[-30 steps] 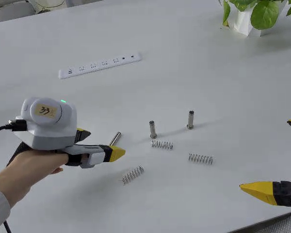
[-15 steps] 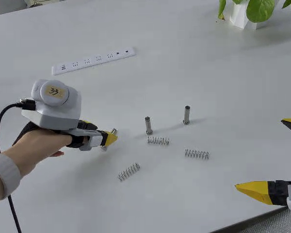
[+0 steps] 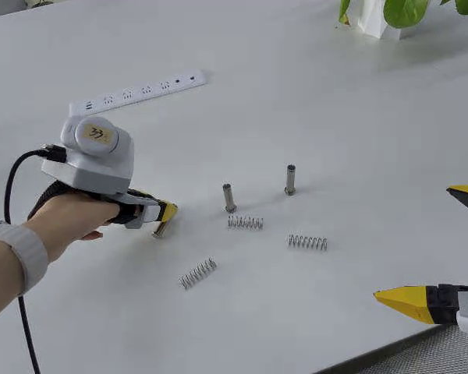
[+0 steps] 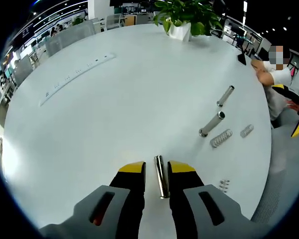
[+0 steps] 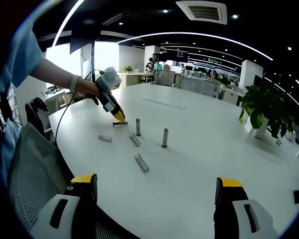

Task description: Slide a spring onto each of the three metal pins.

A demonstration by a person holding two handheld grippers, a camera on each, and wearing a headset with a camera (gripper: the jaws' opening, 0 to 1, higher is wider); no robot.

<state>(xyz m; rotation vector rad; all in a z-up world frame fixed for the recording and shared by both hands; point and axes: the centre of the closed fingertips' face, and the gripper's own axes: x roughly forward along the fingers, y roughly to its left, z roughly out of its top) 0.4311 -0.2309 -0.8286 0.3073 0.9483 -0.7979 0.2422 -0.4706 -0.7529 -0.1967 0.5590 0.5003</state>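
Two metal pins (image 3: 229, 198) (image 3: 290, 179) stand upright on the white table. A third pin (image 3: 160, 230) lies flat, and my left gripper (image 3: 165, 212) is lowered over it. In the left gripper view this lying pin (image 4: 161, 175) runs between the jaws of the left gripper (image 4: 157, 169), which stand narrowly apart on either side without touching it. Three springs (image 3: 245, 222) (image 3: 307, 242) (image 3: 197, 273) lie loose near the pins. My right gripper (image 3: 433, 249) hovers wide open over the table's near right edge, holding nothing; its own view shows the right gripper (image 5: 157, 184) well back from the pins (image 5: 138, 127) (image 5: 165, 138).
A white power strip (image 3: 136, 92) lies at the back left. A potted plant (image 3: 382, 12) stands at the far right corner. A black cable (image 3: 15, 171) trails from the left gripper. The table's front edge (image 3: 390, 347) runs close below the right gripper.
My left gripper has moved to the lying pin and narrowed its jaws around it. The right gripper has stayed in place. The head camera has shifted.
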